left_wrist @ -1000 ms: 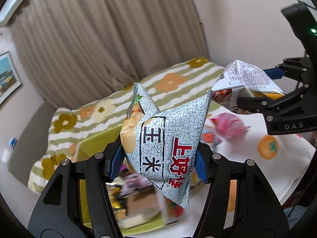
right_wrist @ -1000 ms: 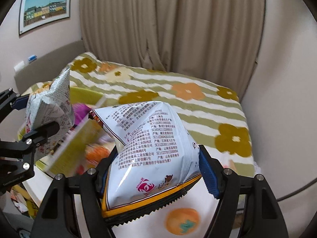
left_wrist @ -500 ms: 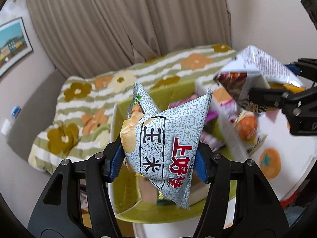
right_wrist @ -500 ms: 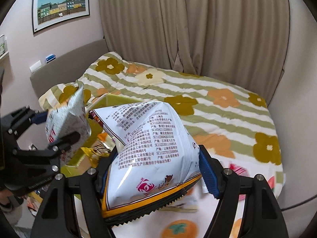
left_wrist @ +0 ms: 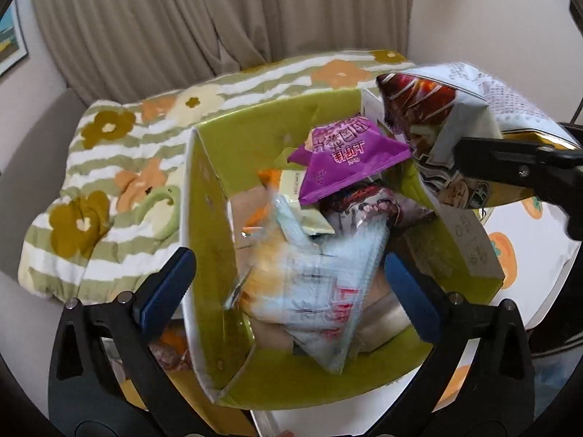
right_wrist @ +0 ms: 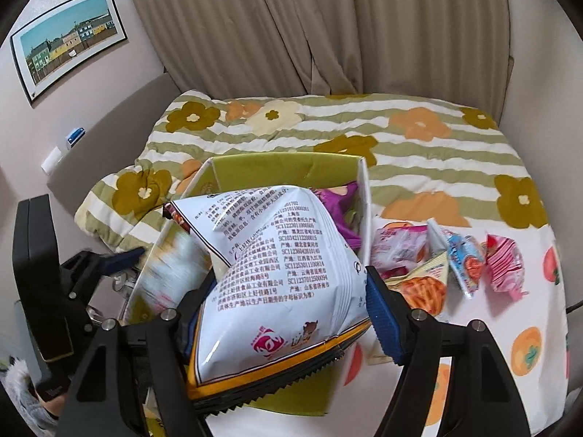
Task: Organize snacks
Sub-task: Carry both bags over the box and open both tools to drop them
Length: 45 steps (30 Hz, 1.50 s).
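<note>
A green cardboard box (left_wrist: 218,160) with open flaps holds several snack bags, a purple one (left_wrist: 346,156) on top. My left gripper (left_wrist: 288,284) is open above the box; the grey-green corn snack bag (left_wrist: 317,284) is blurred and falling between its fingers into the box. My right gripper (right_wrist: 288,313) is shut on a white snack bag (right_wrist: 277,269) with a yellow and black edge, held over the box's right side (right_wrist: 364,189). That bag (left_wrist: 452,123) also shows in the left wrist view.
Several small snack packets (right_wrist: 452,255) lie on the white tablecloth with orange fruit print (right_wrist: 524,349) right of the box. A bed with a green striped flowered quilt (right_wrist: 328,131) lies behind. Curtains and a framed picture (right_wrist: 69,43) are on the wall.
My left gripper moved over the box and opened, and the corn snack bag dropped from it. My right gripper carried the white bag left, over the box.
</note>
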Each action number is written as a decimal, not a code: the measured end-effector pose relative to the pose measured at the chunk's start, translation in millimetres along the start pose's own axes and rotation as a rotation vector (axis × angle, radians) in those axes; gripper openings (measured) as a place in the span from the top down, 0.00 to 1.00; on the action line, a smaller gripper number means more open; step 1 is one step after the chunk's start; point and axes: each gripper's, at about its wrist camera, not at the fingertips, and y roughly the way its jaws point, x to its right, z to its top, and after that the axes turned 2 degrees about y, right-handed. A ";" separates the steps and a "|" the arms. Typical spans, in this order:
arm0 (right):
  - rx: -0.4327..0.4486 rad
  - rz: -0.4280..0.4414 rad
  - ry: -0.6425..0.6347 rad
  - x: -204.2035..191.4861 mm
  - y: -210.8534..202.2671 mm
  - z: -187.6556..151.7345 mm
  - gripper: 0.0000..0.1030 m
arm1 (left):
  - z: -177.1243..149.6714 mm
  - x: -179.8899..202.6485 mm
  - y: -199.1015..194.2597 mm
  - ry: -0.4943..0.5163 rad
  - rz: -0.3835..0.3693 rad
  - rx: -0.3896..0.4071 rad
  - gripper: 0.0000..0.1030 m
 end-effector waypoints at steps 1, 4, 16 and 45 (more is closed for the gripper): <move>0.000 0.002 -0.002 -1.4 0.8 0.0 0.32 | -1.5 -1.2 -2.3 -0.004 0.000 0.000 0.00; -0.008 0.021 -0.001 -3.4 4.7 -0.2 0.32 | -9.1 -5.8 -9.9 -0.035 0.027 -0.007 0.00; -0.042 0.090 0.034 -8.8 29.5 2.4 0.25 | -22.7 -16.5 -23.5 -0.143 0.043 -0.020 0.00; 0.093 0.045 -0.021 -12.6 -49.1 -25.3 0.00 | -15.0 -3.9 -72.0 -0.135 -0.024 0.070 0.00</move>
